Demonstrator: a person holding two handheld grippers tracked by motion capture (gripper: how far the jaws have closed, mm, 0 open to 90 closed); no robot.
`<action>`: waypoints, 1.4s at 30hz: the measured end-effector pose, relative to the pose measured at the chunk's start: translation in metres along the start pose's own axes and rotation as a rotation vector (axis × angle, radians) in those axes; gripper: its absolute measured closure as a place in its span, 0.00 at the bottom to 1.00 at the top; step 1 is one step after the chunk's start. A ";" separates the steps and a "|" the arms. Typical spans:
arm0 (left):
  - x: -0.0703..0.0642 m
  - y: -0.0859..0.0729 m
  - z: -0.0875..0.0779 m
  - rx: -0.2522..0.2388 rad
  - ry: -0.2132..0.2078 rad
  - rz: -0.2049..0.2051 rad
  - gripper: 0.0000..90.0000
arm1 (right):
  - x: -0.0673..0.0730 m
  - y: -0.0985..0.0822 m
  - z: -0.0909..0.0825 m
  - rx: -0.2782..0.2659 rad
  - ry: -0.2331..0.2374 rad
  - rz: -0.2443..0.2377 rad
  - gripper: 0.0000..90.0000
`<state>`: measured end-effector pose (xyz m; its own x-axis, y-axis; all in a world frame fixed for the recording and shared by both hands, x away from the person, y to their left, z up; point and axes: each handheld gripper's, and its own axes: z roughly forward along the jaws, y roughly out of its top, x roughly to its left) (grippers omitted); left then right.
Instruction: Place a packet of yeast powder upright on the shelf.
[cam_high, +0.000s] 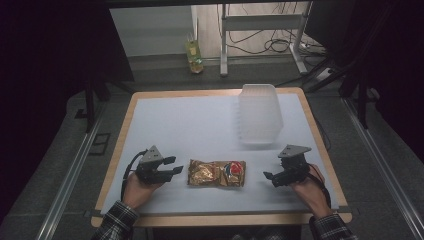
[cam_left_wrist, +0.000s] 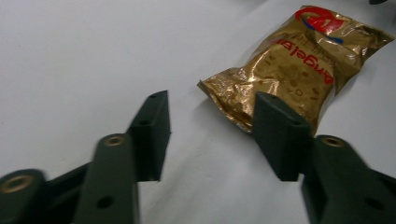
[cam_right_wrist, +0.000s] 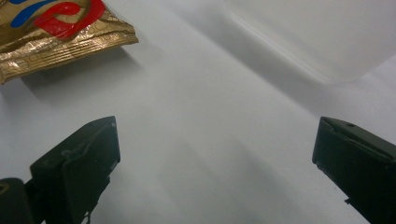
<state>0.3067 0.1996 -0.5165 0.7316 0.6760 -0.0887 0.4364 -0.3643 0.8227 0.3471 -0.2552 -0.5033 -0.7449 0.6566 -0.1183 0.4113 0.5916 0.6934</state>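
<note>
A gold foil snack bag (cam_high: 216, 173) with a red and blue logo lies flat near the table's front edge, between my two grippers. My left gripper (cam_high: 175, 166) sits just left of it, open, jaws pointing at the bag. In the left gripper view the bag (cam_left_wrist: 285, 65) lies ahead and to the right of the open left gripper (cam_left_wrist: 212, 105), its near corner close to the right jaw. My right gripper (cam_high: 267, 176) rests to the bag's right, open and empty. The right gripper view has the bag's logo end (cam_right_wrist: 56, 32) at top left, beyond the wide-open right gripper (cam_right_wrist: 217, 135).
A translucent plastic container (cam_high: 259, 114) stands on the white table mat (cam_high: 185, 125) at the back right; its wall (cam_right_wrist: 317, 32) is at the top right of the right gripper view. A bottle (cam_high: 194, 56) stands on the floor beyond the table.
</note>
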 end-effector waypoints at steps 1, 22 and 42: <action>-0.001 0.001 0.000 0.004 -0.004 0.008 0.64 | 0.000 0.000 0.000 0.000 -0.002 -0.001 0.01; -0.020 0.018 0.028 0.018 -0.062 0.081 1.00 | 0.003 0.003 0.001 -0.007 0.002 -0.006 0.01; -0.023 0.010 0.052 0.079 -0.121 0.095 1.00 | 0.009 0.007 0.005 0.017 0.015 -0.024 0.02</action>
<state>0.3216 0.1475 -0.5356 0.8274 0.5554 -0.0832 0.3982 -0.4757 0.7843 0.3464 -0.2428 -0.5027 -0.7624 0.6352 -0.1236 0.4024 0.6149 0.6782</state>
